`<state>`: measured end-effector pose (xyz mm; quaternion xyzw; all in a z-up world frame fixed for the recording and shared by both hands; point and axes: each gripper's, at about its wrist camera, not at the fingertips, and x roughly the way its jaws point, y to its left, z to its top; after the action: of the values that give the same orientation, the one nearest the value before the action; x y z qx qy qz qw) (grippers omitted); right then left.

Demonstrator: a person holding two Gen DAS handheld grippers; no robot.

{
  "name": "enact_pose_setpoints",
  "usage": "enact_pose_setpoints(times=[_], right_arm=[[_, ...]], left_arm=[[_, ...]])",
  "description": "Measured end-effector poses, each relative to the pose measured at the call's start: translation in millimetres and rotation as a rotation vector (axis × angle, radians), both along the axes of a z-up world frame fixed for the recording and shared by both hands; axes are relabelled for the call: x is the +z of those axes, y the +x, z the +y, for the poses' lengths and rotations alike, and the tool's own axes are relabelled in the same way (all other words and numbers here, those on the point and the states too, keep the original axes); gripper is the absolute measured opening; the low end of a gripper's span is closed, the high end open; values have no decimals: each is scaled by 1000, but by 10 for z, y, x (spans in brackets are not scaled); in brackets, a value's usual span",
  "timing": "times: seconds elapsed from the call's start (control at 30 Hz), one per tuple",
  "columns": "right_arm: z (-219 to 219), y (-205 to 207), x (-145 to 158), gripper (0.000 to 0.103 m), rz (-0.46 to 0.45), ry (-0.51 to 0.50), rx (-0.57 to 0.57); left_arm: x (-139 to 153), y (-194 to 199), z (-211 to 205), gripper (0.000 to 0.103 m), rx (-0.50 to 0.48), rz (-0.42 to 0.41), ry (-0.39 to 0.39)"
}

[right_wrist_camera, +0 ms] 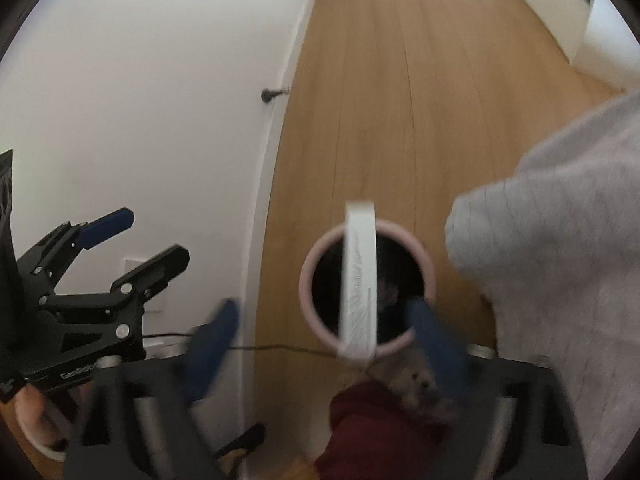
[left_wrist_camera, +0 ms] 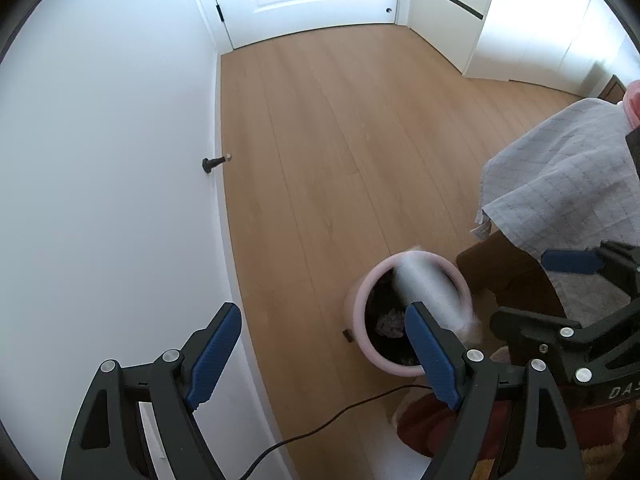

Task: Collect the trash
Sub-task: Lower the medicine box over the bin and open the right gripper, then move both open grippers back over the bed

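A round pink-rimmed trash bin (left_wrist_camera: 366, 300) stands on the wooden floor with crumpled trash (left_wrist_camera: 390, 322) in its dark inside. It also shows in the right wrist view (right_wrist_camera: 308, 280). A long white item (right_wrist_camera: 358, 280), blurred by motion, is in the air over the bin's mouth, free of both grippers; it also shows in the left wrist view (left_wrist_camera: 432, 284). My left gripper (left_wrist_camera: 320, 356) is open and empty, left of the bin. My right gripper (right_wrist_camera: 324, 344) is open just above the bin's near rim.
A white wall (left_wrist_camera: 120, 160) with a black door stop (left_wrist_camera: 214, 162) runs along the left. A grey cloth (left_wrist_camera: 560, 184) drapes over brown furniture at the right. A thin black cable (left_wrist_camera: 340, 412) lies on the floor. A dark red fabric (right_wrist_camera: 368, 432) lies below.
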<state>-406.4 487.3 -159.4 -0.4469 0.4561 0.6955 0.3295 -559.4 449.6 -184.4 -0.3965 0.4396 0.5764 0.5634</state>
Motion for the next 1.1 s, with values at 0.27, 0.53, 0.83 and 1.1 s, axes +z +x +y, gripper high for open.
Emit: enact_pose_setpoints(times=[0.27,0.53,0.83,1.1], right_arm=[[-230,472,556,97,42,83,-132],[-734,1509,1632,97,65,263,-327],[-1713,3094,2575,101,8,409,-705],[-2904,4050,2918,101,-135,541,-1030]], left_arm=[[173,191,-49,85,-52,3,35],[585,840,-123,85,-208,-29,116],[1227,2107,-212,85,-489,-100,254],[1713,3239,-706,88,-751,-185,357]])
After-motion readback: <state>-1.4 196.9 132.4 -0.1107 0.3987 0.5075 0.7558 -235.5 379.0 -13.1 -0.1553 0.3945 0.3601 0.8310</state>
